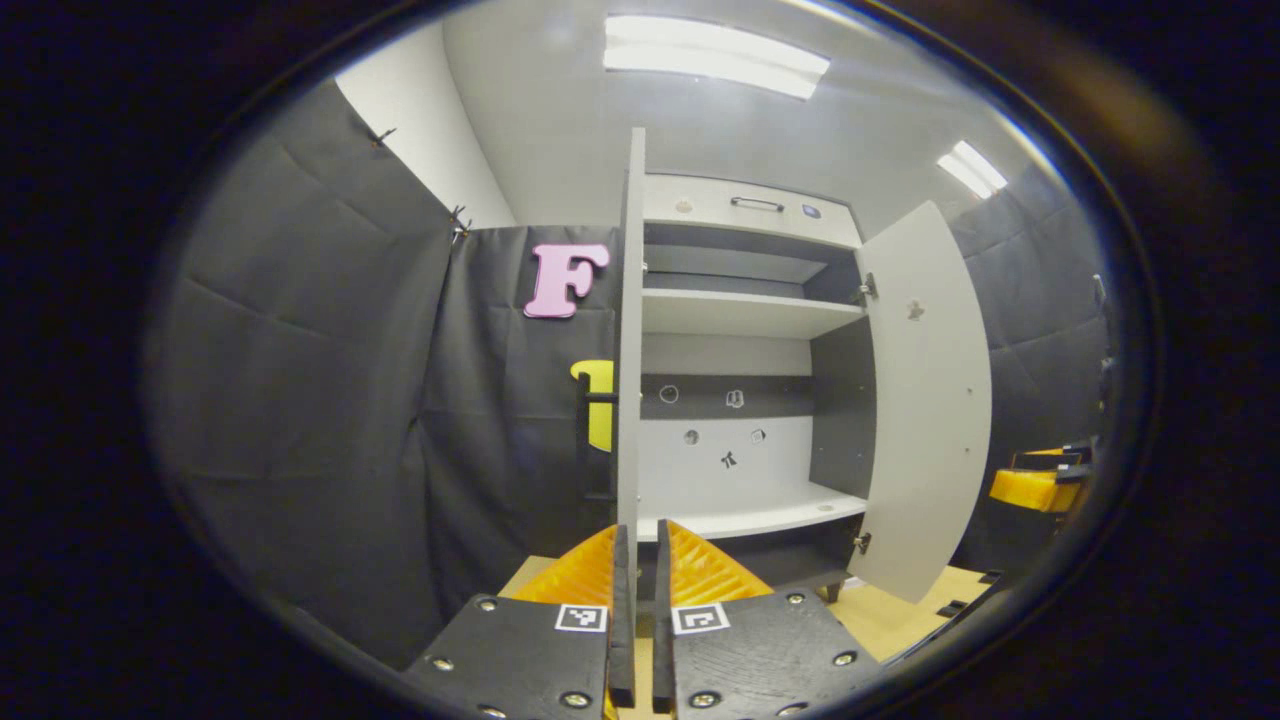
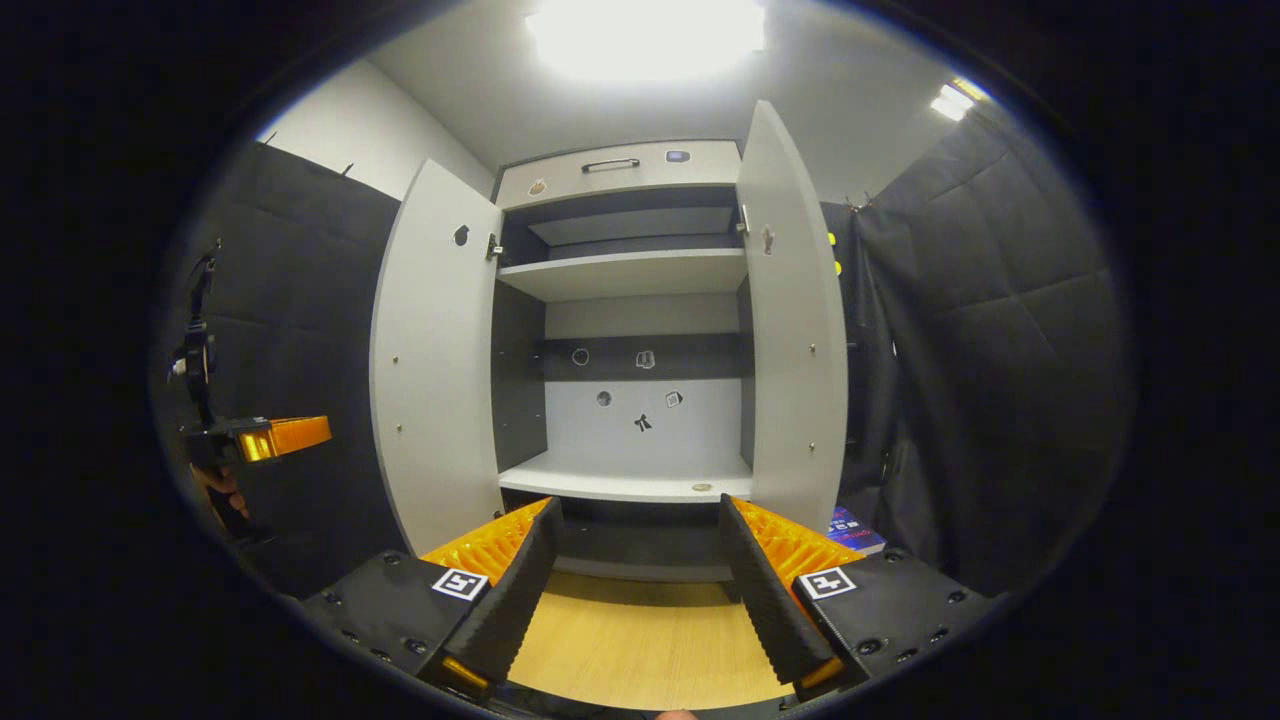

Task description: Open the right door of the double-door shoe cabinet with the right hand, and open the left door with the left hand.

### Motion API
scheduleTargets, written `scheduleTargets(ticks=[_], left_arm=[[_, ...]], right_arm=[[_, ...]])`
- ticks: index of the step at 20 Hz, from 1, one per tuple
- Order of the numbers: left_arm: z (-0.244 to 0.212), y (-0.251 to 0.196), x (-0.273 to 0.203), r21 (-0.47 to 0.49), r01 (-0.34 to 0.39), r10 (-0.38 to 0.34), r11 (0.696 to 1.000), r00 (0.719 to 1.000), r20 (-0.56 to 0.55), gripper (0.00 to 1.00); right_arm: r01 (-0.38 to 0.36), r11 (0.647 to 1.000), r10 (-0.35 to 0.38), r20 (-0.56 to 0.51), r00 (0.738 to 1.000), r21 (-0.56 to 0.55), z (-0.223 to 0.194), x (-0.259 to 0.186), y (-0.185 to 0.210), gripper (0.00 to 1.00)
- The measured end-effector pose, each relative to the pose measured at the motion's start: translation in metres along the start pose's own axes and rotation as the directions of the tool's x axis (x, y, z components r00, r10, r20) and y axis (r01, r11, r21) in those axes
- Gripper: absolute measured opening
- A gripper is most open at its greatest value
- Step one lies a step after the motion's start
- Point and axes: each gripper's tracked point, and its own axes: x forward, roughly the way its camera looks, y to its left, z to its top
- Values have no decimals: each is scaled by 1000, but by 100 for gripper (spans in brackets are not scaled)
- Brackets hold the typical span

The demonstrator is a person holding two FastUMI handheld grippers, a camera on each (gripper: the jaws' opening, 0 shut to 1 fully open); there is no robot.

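The shoe cabinet (image 2: 640, 272) stands with both doors swung out and its bare shelves showing. In the right gripper view the left door (image 2: 435, 370) and the right door (image 2: 790, 330) frame the inside. My right gripper (image 2: 640, 505) is open, centred before the cabinet's foot and touching nothing. My left gripper (image 2: 285, 437) hovers just left of the left door's free edge, apart from it. In the left gripper view that left door (image 1: 630, 330) is edge-on, straight ahead of my left gripper (image 1: 643, 530), whose fingers leave only a thin slit. The right door (image 1: 925, 400) hangs open, with the right gripper (image 1: 1040, 485) past it.
A light wooden floor (image 2: 640, 640) lies in front of the cabinet. A small blue printed box (image 2: 852, 530) sits by the right door's foot. Black cloth walls (image 2: 1000, 350) close in on both sides. A hand (image 2: 215, 490) holds the left gripper.
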Motion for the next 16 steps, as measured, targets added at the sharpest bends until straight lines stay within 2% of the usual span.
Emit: scheduleTargets(ticks=[2, 5, 7, 8, 12, 14, 15, 16], left_arm=[[-14, -14, -17, 21, -9, 9, 1000, 1000, -15, 9], [-27, -33, -31, 26, -19, 20, 999, 999, -43, 9], [-28, -44, -41, 43, -18, 20, 999, 999, -43, 9], [-27, -46, -42, 59, -21, 23, 998, 999, -38, 9], [-23, -59, -55, 97, -31, 34, 995, 999, -25, 9], [-27, -64, -59, 84, -35, 38, 996, 999, -26, 18], [-28, -62, -59, 82, -45, 47, 996, 999, -27, 23], [-30, -61, -61, 83, -50, 53, 995, 998, -32, 28]], right_arm=[[18, 1000, -18, 10, 1000, 0, 2, -5, -14, 94], [61, 998, -61, 28, 998, 6, 3, -12, -39, 97], [69, 997, -70, 38, 997, 20, 4, -16, -47, 96], [71, 997, -72, 42, 997, 27, 4, -17, -50, 92], [82, 996, -84, 40, 996, 34, 0, -23, -59, 92], [85, 996, -86, 41, 995, 30, -1, -26, -61, 96], [82, 996, -83, 43, 996, 28, -1, -27, -60, 92], [80, 996, -82, 46, 996, 25, 0, -27, -60, 96]])
